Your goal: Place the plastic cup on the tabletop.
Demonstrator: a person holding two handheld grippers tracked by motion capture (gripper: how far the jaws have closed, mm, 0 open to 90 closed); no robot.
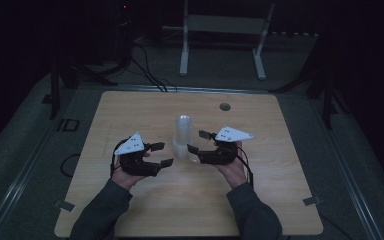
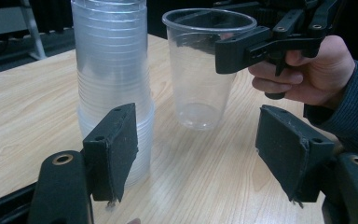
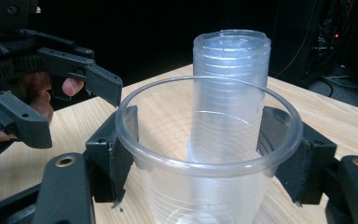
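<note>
While the room around is sitting in near darkness, a single clear plastic cup (image 3: pixel 205 154) is standing upright on the pale wooden table (image 1: pixel 130 115), and the right gripper (image 1: pixel 200 142) is clamping it: its two black jaws are pressing on opposite sides of the cup just under the rolled rim, as the right gripper view is showing from close up. In the left gripper view the same cup (image 2: pixel 205 70) is resting with its base on the wood, one jaw of the right gripper lying across its rim.

Just beside the cup, touching or nearly so, a tall stack of nested clear plastic cups (image 1: pixel 182 137) is standing upright near the middle of the table; in the left gripper view the stack (image 2: pixel 114 84) is rising out of the top of the frame, and I cannot tell whether stack and cup are actually meeting.

Left of the stack, the left gripper (image 1: pixel 161 155) is hovering low over the wood with its jaws standing apart and nothing between them, pointing toward the stack and the cup. Each gripper is carrying a grey three-cornered plate, and each is sitting in a hand coming out of a dark sleeve.

No brand, label or writing is showing on the cups, as far as I can read; ridged rings are their only marking.
</note>
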